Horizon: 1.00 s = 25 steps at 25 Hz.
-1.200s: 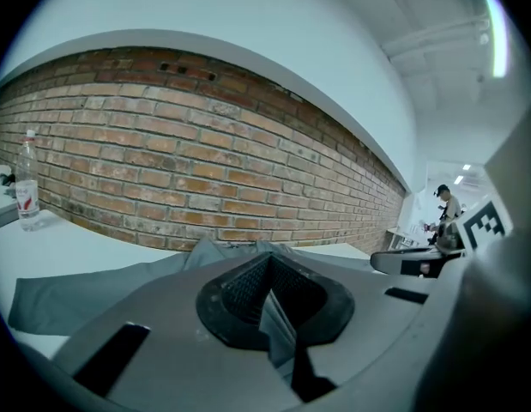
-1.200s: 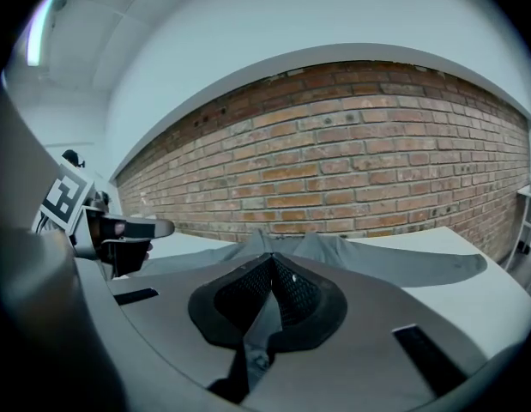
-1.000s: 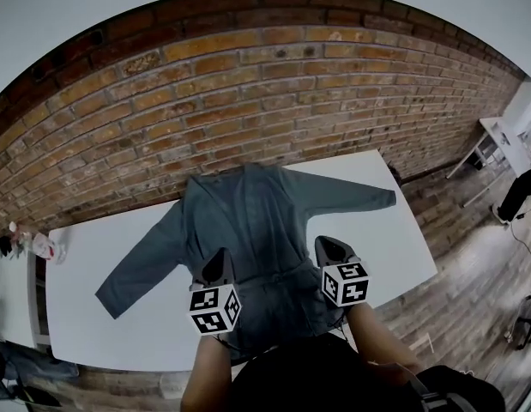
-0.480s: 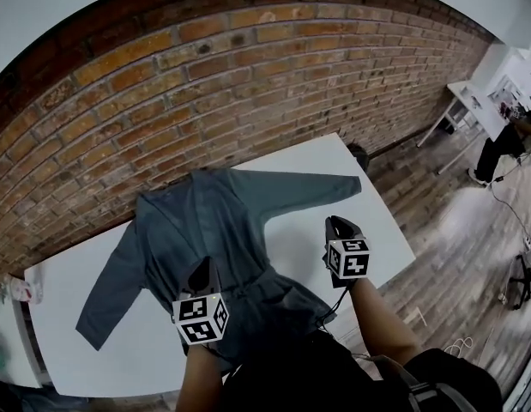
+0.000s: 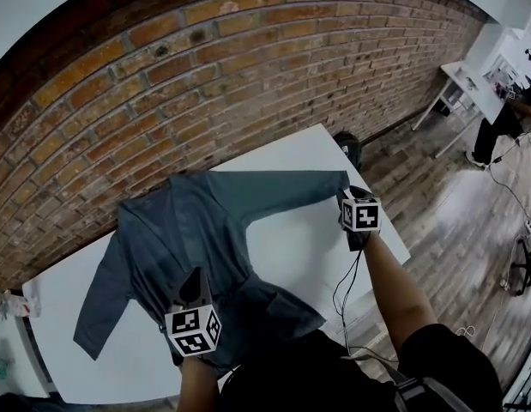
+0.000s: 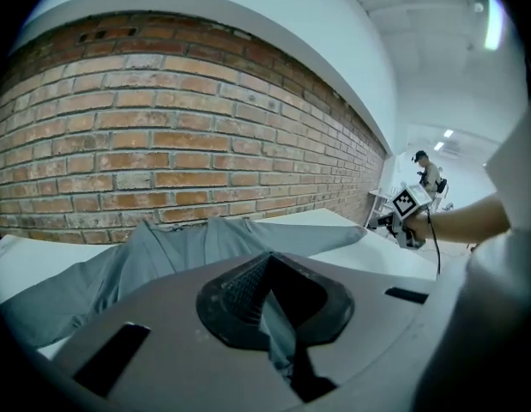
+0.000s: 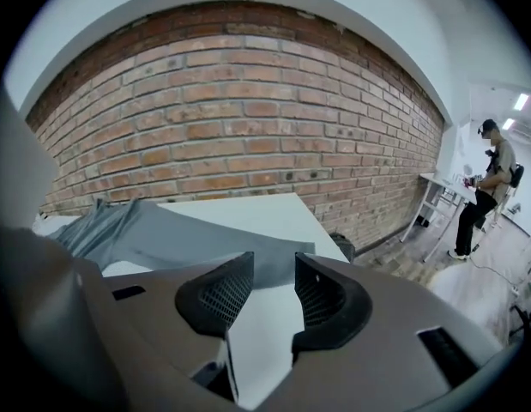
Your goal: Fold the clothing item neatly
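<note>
Brick wall (image 5: pixel 162 84) behind, white table (image 5: pixel 308 239) against it. Grey-blue garment (image 5: pixel 188 230) lies flat on the table, front up, sleeves spread, collar toward the wall and hem at my edge. The only print in sight is the black-and-white square markers on my two cubes.

My left gripper (image 6: pixel 269 290) is clamped tight on a fold of the garment near the waist, with cloth pinched between the pads. My right gripper (image 7: pixel 274 294) is opening. There is bare table between its jaws, and the sleeve cuff (image 7: pixel 282 260) is just ahead of the tips, not gripped.

A second ago the right gripper sat closed over the lower part of the garment beside the left one. It has since swung out to the far sleeve end, and the left has stayed put.
</note>
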Each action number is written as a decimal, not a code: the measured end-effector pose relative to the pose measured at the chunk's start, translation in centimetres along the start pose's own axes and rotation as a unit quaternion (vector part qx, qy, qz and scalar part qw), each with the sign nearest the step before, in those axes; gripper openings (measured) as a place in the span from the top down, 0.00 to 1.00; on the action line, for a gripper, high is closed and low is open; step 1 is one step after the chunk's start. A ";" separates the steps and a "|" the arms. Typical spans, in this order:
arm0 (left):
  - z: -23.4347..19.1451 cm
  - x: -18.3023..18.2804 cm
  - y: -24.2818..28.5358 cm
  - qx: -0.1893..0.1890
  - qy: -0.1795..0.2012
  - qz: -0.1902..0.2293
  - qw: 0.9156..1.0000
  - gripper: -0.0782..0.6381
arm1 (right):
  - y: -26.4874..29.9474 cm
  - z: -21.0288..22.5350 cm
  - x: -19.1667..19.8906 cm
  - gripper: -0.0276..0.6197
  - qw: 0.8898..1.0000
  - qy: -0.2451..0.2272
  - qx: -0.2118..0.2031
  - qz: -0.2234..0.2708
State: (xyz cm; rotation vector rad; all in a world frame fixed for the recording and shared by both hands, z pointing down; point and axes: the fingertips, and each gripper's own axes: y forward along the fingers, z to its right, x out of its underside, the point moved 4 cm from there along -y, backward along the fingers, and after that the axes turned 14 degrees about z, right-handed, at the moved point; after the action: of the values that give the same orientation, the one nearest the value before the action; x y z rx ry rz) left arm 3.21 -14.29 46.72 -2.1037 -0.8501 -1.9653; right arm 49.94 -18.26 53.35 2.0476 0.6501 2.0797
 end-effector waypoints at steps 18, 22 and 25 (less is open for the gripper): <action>3.4 1.8 2.6 -0.018 0.057 -0.045 0.997 0.89 | 8.1 5.3 3.6 0.74 0.986 0.074 -0.035 -0.146; 3.8 2.0 2.7 -0.023 0.054 -0.047 0.997 0.89 | 8.2 4.3 3.5 0.86 0.986 0.051 -0.058 -0.150; 3.7 1.8 2.8 -0.024 0.053 -0.044 0.997 0.89 | 8.2 3.7 3.3 0.89 0.987 0.025 -0.057 -0.148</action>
State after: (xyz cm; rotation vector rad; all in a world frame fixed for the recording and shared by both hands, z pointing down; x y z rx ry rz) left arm 7.77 -14.31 48.71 -1.9980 -0.8973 -2.1420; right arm 54.95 -23.56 59.61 1.7252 0.7703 1.9528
